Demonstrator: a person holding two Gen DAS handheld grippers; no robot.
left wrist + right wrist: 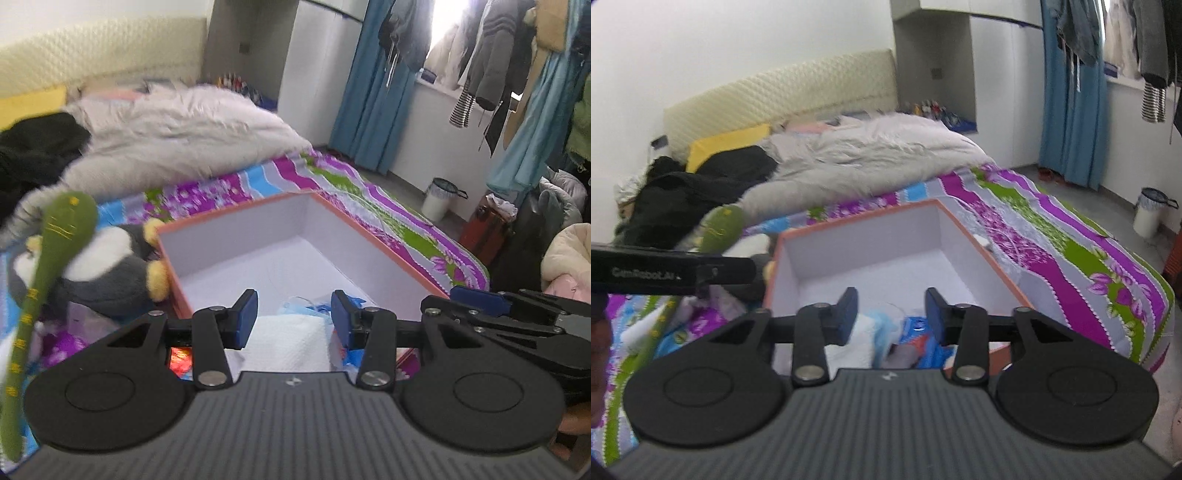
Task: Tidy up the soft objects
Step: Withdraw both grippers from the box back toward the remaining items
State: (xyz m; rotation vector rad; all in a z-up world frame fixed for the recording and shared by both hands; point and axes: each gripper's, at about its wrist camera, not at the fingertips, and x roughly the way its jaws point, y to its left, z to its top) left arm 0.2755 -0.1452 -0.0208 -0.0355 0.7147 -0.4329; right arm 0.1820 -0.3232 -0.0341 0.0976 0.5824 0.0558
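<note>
the left gripper [294, 317] hangs over the near end of the box [373, 240], its blue-padded fingers [246, 318] spread wide with nothing between them. the right gripper [891, 316] sits just beside it, aimed the same way over the same end, jaws equally wide and holding nothing; both have ribbed grey bodies and flat black linkages. the side of the left tool seen from the right wrist carries blurred white lettering that looks like "genrobot.ai". under the fingers, inside the box, lie a white quilted cloth [291, 343] and crumpled blue soft pieces [923, 347]. the box is rectangular cardboard, orange outside, smooth white within, resting on a bright flowered bedsheet [1071, 266]. against its left wall leans a plush penguin [107, 266], grey, white and yellow, with a long green felt snake [48, 258] stitched in yellow marks in front of it. further back, a shaggy grey blanket [177, 136], black clothing [687, 192] and a padded cream headboard [783, 96].
</note>
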